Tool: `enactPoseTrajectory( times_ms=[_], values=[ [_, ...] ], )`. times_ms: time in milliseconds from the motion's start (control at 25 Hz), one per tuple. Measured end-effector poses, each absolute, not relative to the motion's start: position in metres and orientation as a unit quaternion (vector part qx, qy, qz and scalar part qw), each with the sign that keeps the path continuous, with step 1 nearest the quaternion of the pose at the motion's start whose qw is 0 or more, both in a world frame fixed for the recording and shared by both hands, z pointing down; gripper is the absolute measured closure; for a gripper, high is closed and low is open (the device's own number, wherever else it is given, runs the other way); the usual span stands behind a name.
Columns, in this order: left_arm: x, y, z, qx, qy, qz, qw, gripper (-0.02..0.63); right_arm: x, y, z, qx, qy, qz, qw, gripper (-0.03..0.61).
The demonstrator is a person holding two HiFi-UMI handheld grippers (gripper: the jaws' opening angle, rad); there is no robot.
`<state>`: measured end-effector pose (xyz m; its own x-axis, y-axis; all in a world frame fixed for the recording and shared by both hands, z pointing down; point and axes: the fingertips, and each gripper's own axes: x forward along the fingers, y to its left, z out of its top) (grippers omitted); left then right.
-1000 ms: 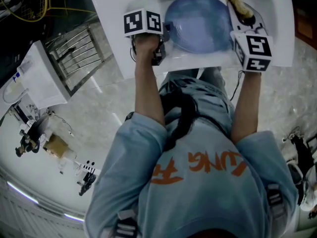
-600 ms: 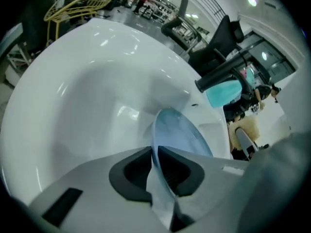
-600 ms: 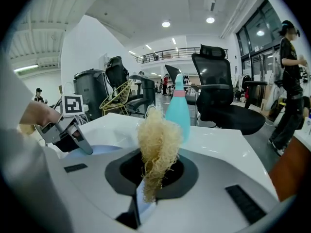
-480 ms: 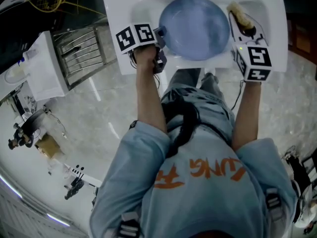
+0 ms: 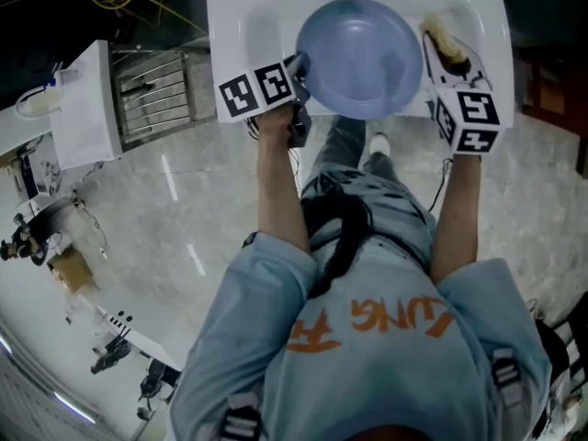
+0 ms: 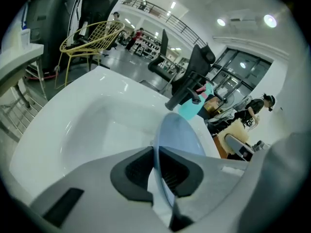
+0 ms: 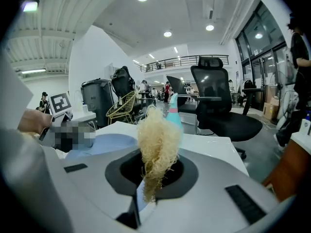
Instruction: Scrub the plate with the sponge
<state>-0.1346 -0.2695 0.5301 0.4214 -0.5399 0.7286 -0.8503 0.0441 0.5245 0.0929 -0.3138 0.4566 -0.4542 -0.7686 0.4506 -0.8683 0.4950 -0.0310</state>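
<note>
- Far left: pinching the left rim of the plate with the left gripper, having just been closing down onto it. Rim seen edge-on and wedged tight between the jaws in the left gripper view.
- Middle: holding the plate over the white sink, carried by that one rim grip alone.
- Right: clamping the pale, stringy sponge in the right gripper, jaws closed round its lower end and the tuft sticking out in front. Just beside the plate's right edge. Contact impossible to tell.
- Step in hand, by judgement: getting set to scrub, with both things gripped and no rubbing evident yet.
- Next move, probably: swinging the sponge leftward onto the plate's face, then pressing and rubbing. Calls for a steady left grip, since a thin rim hold could twist under pressure.
- Count: one plate, one sponge, one sink, two grippers, both occupied.
</note>
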Motion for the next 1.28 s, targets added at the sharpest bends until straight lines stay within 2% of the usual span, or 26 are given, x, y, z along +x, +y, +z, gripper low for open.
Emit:
enactPoseTrajectory(
  times_ms=[360,720,960,1280],
  values=[
    [-0.079,-0.233,0.480,0.737,-0.496,0.125,0.442,0.583,0.121,-0.277,0.411,0.486,-0.855,0.102,0.148,0.549],
    [-0.019,-0.244,0.410,0.804,-0.469,0.066,0.359,0.583,0.131,-0.263,0.351,0.463,-0.876,0.087,0.098,0.549],
    [0.011,-0.245,0.390,0.825,-0.445,0.070,0.342,0.584,0.120,-0.256,0.347,0.428,-0.889,0.106,0.123,0.549],
    [0.001,-0.230,0.393,0.822,-0.452,0.078,0.338,0.584,0.059,-0.243,0.357,0.355,-0.919,0.107,0.134,0.548]
  ],
)
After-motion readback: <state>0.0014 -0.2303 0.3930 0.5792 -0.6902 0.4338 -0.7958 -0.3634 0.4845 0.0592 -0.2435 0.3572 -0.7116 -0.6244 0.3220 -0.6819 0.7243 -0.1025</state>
